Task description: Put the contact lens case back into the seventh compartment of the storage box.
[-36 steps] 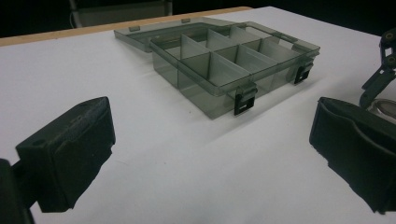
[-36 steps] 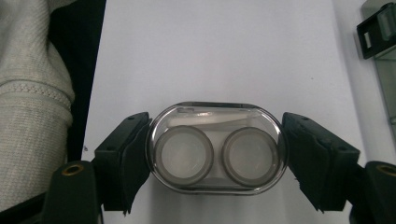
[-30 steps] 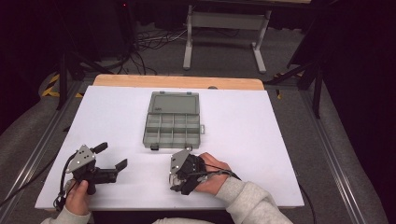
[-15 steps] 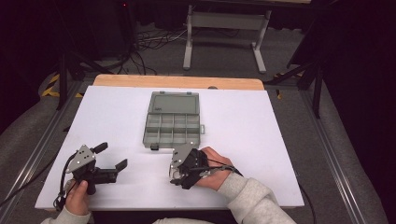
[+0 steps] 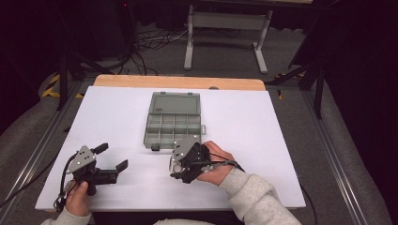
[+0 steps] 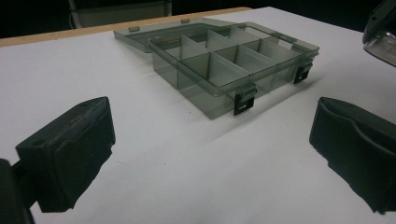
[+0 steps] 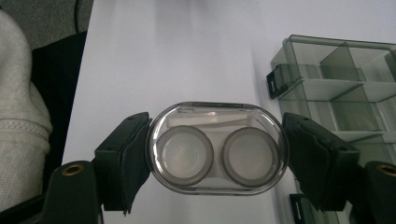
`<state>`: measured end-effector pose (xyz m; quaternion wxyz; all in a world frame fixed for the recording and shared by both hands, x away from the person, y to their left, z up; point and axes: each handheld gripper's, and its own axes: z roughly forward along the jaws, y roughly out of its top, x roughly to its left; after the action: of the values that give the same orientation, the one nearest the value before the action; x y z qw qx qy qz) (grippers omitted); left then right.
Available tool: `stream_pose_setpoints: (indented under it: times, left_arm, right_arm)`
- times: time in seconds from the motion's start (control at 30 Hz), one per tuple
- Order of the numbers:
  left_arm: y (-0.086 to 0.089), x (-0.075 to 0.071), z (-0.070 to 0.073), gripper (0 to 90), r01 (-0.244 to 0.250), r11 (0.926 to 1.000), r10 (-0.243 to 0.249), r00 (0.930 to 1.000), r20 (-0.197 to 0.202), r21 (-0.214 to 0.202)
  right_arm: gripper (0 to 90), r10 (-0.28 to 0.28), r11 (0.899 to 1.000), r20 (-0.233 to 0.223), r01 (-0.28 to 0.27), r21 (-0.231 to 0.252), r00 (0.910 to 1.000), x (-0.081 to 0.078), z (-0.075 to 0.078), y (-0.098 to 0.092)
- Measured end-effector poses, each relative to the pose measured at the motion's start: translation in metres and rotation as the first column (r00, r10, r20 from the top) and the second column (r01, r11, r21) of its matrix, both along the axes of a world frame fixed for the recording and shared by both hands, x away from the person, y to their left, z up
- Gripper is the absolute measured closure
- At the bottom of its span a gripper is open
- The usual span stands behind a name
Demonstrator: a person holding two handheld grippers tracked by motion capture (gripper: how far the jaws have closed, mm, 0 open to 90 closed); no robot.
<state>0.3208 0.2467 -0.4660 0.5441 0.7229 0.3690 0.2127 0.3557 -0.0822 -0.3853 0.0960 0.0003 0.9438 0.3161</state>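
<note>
A smoky clear organizer box (image 5: 172, 128) lies open mid-table, its lid (image 5: 176, 103) flat behind it and its several compartments bare. My right gripper (image 5: 178, 164) hovers just in front of the box, shut on a clear oval case (image 7: 217, 147) with two round wells, one pad on each end. That case (image 5: 175, 165) hangs slightly above the white table (image 5: 263, 136). At the front left, my left gripper (image 5: 111, 156) stands open with nothing between its fingers. In the left gripper view the box (image 6: 224, 60) lies ahead of the open jaws, the gripper (image 6: 210, 158) low over the table.
The box's two black latches (image 6: 245, 100) face the front edge. A wooden strip (image 5: 178, 82) runs along the table's far edge. Beyond it are a metal stand (image 5: 225, 28) and cables on the floor. White surface stretches to both sides of the box.
My right gripper has lifted a little with the oval case in it and edged toward the box. The left gripper has stayed put.
</note>
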Motion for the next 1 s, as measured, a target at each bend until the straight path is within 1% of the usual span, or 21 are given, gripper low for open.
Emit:
stream_pose_setpoints:
  times: [0.17, 0.3, 0.43, 0.83, 1.0]
  left_arm:
    - [0.000, 0.000, 0.000, 0.8, 0.001, 1.0000, -0.001, 1.0000, 0.001, 0.002]
    - [0.000, 0.000, 0.000, 0.8, -0.001, 1.0000, 0.001, 1.0000, -0.001, 0.002]
    - [0.000, 0.000, 0.000, 0.8, 0.000, 1.0000, 0.000, 1.0000, 0.000, 0.002]
    - [0.000, 0.000, 0.000, 0.8, -0.003, 1.0000, 0.003, 1.0000, -0.002, 0.001]
    - [0.000, 0.000, 0.000, 0.8, -0.003, 1.0000, 0.003, 1.0000, -0.002, 0.001]
  right_arm:
    - [26.5, -0.006, 1.000, 0.010, 0.006, 0.019, 0.9999, 0.004, 0.003, -0.002]
    - [26.5, -0.015, 1.000, 0.020, 0.014, 0.022, 0.9997, 0.007, 0.006, -0.003]
    - [26.4, -0.016, 1.000, 0.041, 0.016, 0.020, 0.9990, 0.009, 0.012, -0.003]
    - [26.5, -0.037, 0.999, 0.058, 0.035, 0.025, 0.9976, 0.017, 0.021, -0.003]
    - [26.5, -0.051, 0.998, 0.070, 0.049, 0.033, 0.9962, 0.025, 0.026, -0.003]
